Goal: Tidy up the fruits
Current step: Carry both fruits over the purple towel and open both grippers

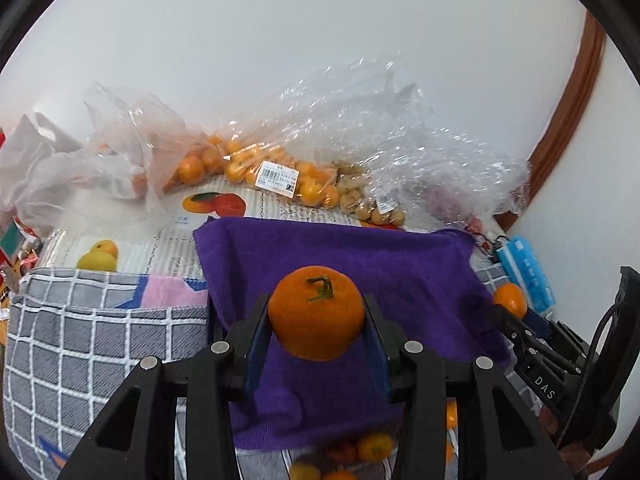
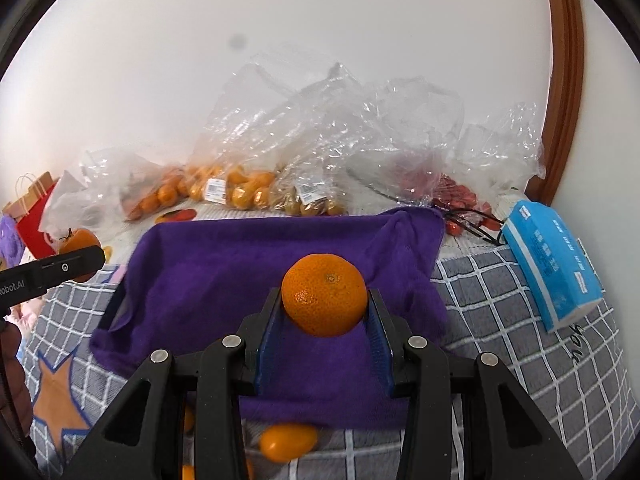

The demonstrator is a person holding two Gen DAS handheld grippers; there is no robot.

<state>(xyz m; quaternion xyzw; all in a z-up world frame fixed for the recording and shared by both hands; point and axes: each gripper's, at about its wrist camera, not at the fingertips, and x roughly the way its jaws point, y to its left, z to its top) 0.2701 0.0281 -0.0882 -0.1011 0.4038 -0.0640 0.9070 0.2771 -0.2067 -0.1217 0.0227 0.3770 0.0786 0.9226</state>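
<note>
- Landmark: a purple towel (image 1: pixel 336 280) draped over what looks like a container, resting on a grey checked cloth (image 1: pixel 80 344).
- The left gripper (image 1: pixel 316 320) has its jaws closed on a stemmed mandarin (image 1: pixel 316 312), the green stem facing up, held above the near half of the purple towel.
- The right gripper (image 2: pixel 325 308) has its jaws closed on a second mandarin (image 2: pixel 324 300), its dimpled end facing the camera, also held above the near half of the towel (image 2: pixel 256 280).
- From the left wrist view, the right gripper shows at the towel's right edge with its orange fruit (image 1: pixel 510 299).
- From the right wrist view, the left gripper's fruit (image 2: pixel 78 240) shows beyond the towel's left edge.
- Behind the towel, against a white wall, lie clear plastic bags: one full of small oranges (image 1: pixel 240 168) with a price label, one of pale brownish fruit (image 1: pixel 360 200), and one of red fruit (image 2: pixel 456 196).
- To the right of the towel lies a blue tissue pack (image 2: pixel 552 268).
- Just in front of the towel's near edge, loose orange fruit (image 2: pixel 286 442) lies on the checked cloth (image 2: pixel 520 360).
</note>
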